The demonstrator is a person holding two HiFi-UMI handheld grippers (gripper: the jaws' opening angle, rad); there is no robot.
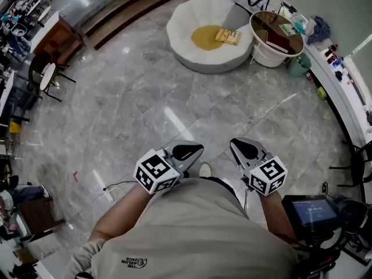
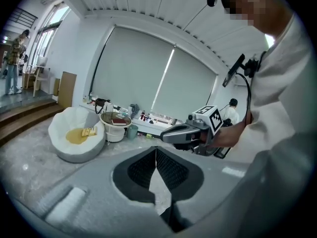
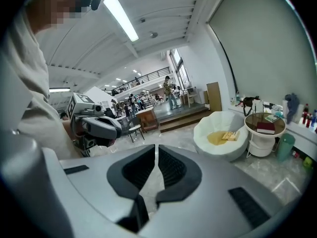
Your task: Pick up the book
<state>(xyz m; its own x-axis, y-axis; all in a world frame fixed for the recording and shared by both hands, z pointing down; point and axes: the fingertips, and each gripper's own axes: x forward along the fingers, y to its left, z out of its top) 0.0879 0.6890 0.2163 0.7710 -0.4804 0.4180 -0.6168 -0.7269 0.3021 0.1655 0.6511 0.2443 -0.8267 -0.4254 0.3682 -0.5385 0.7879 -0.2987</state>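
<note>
A yellow book (image 1: 228, 36) lies on the orange cushion of a white shell-shaped chair (image 1: 186, 22) far ahead across the marble floor. The same yellow book (image 2: 89, 131) (image 3: 229, 136) is small in both gripper views. A dark red book (image 1: 276, 41) (image 3: 266, 127) rests on a round side table (image 1: 261, 54) to the right of the chair. My left gripper (image 1: 195, 150) (image 2: 156, 152) and right gripper (image 1: 235, 144) (image 3: 155, 152) are held close to my body, side by side. Both are shut with nothing between the jaws, far from either book.
A teal bin (image 1: 299, 65) stands beside the side table. A counter (image 1: 343, 80) with bottles runs along the right wall. Wooden steps (image 1: 128, 7) rise at the far left of the chair. A screen on a stand (image 1: 314, 211) sits at my right; chairs (image 1: 43, 77) stand at left.
</note>
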